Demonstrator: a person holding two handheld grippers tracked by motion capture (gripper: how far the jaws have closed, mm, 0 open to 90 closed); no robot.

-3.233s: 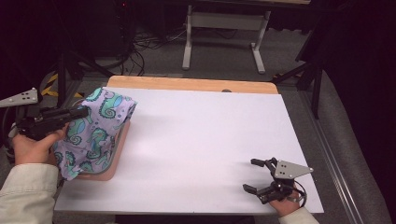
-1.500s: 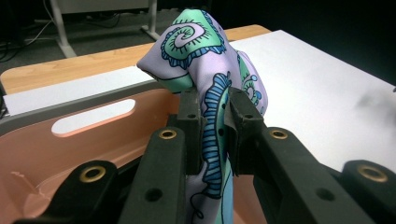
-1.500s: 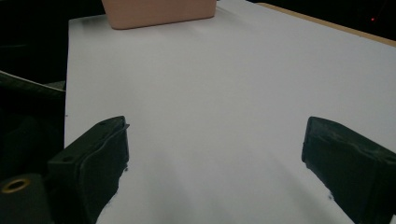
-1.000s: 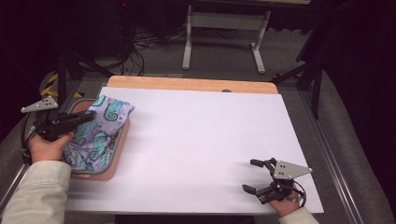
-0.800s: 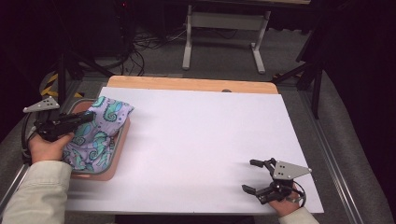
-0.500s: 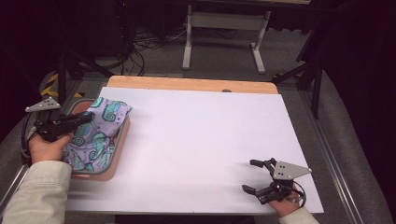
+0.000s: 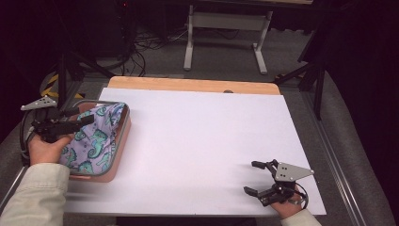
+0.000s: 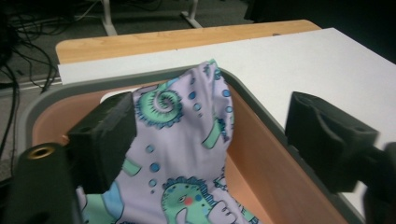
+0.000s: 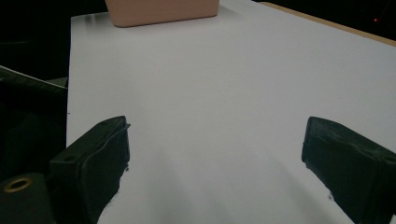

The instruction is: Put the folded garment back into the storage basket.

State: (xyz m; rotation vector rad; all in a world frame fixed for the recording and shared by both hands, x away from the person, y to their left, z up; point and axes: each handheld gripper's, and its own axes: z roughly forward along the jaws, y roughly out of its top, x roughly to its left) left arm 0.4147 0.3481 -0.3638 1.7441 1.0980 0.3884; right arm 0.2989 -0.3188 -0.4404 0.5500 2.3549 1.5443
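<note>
A lilac cloth with green dinosaur prints [image 7: 96,139] lies crumpled in a salmon bin with a grey rim [image 7: 123,136] at the table's left edge. My left gripper [image 7: 82,117] hovers over the bin, held by a hand in a pale sleeve. Its jaws have just been opening. In the left gripper view the cloth [image 8: 187,140] stands in a peak between the wide-apart jaws of the left gripper [image 8: 212,114], with the right pad well off it. My right gripper [image 7: 250,177] rests open near the front right corner, nothing between its jaws [image 9: 215,140].
A white sheet [image 7: 202,136] covers the table, with a strip of wooden edge [image 7: 188,84] along the far side. The bin's outer wall [image 9: 163,11] shows at the top of the right gripper view. Beyond the table are a dark floor, cables and a stand's legs [image 7: 223,42].
The cloth, earlier held up over the bin, has come down into it. The left jaws, shut on it half a second ago, now stand apart. The right gripper has not moved.
</note>
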